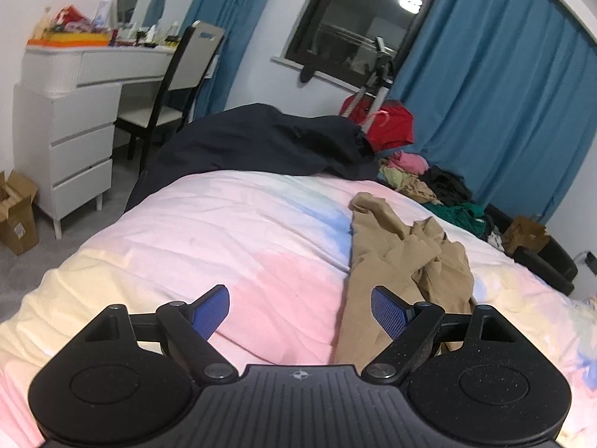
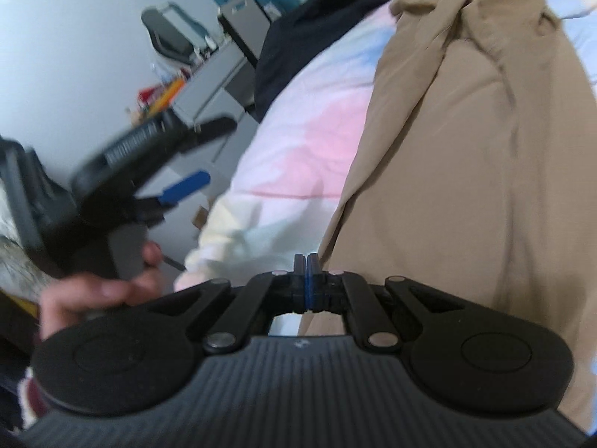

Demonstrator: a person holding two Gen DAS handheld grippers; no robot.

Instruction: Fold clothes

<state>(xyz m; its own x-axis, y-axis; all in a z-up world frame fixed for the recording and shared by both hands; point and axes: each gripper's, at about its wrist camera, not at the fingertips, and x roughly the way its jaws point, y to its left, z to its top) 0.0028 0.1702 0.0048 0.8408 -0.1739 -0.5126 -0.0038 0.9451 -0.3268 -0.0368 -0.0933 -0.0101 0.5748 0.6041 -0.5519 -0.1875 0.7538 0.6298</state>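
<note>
A tan, thin-fabric garment [image 1: 406,257] lies crumpled lengthwise on the right part of a bed covered with a pastel quilt of pink, cream and pale blue [image 1: 224,231]. It is not yet laid flat: its far end is bunched and twisted into ridges.

The left gripper [image 1: 300,311] hovers over the near part of the quilt with its blue-padded jaws spread wide and nothing between them; the near end of the tan garment lies just beside its right pad. The right gripper [image 2: 306,280] is clenched, its two pads pressed together right at the near left edge of the garment. Whether a thin bit of hem is caught between them I cannot tell. In the right wrist view the left gripper [image 2: 179,156] shows blurred at the left, held by a person's hand [image 2: 100,295].

My reading is that the step in hand is the start: taking hold of the garment to spread it out. The next move likely calls for the left gripper to take a second edge, so the two can pull the cloth taut and flat before any fold.

No brand, label or writing is legible; the clutter on the far white dresser [image 1: 74,112] is too small to read.
</note>
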